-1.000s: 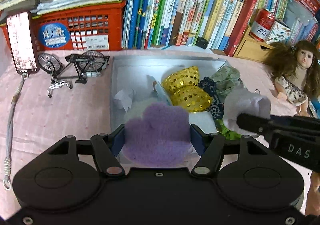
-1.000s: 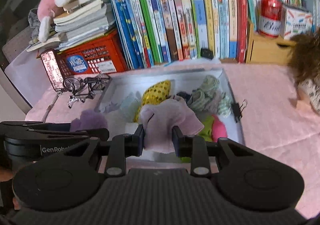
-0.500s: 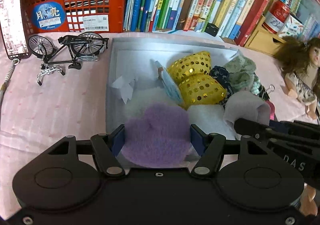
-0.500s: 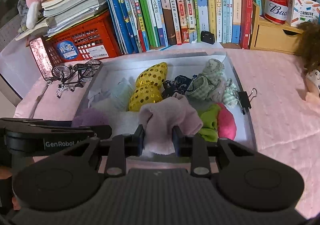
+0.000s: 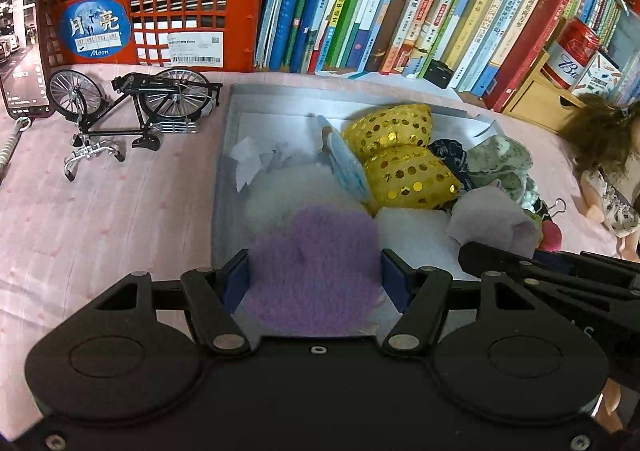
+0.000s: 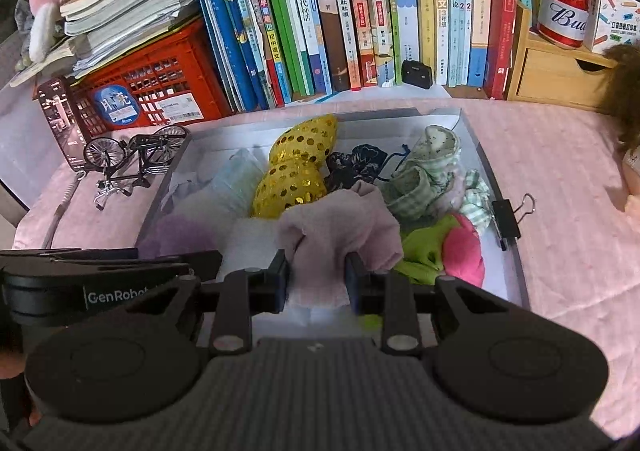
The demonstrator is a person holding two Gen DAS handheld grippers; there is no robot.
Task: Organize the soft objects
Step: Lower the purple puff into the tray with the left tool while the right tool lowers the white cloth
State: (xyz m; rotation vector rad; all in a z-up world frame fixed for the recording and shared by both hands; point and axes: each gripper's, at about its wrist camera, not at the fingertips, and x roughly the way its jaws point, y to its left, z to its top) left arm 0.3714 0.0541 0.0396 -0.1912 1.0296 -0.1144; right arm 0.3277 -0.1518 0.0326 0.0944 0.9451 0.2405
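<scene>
Both loads hang straight ahead of their jaws and directly above the near end of the grey box [image 5: 224,171], so the coming move looks like a short drop, not a reach. The left gripper [image 5: 314,275] has its jaws pinching a fuzzy purple puff [image 5: 316,263], a wide rounded fleecy clump that fills the gap pad to pad, over the box's near left corner. The right gripper [image 6: 316,279], beside it, has its jaws squeezed close on a pale pink cloth [image 6: 340,235], thin knit bunched into limp folds that flop past the pads, over the near middle. Neither hand is clearly nearer the box. Under the purple puff lies white fluffy padding [image 5: 288,191]; near the pink cloth sit a lime green piece [image 6: 424,251] and a hot pink one [image 6: 464,251]. Farther in lie two yellow sequinned cushions [image 5: 404,159], glossy and plump, dark patterned fabric [image 6: 356,165] and green checked cloth [image 6: 428,167]. Outside the box, well apart, stand a metal model bicycle [image 5: 136,111] and upright books [image 6: 360,11].
</scene>
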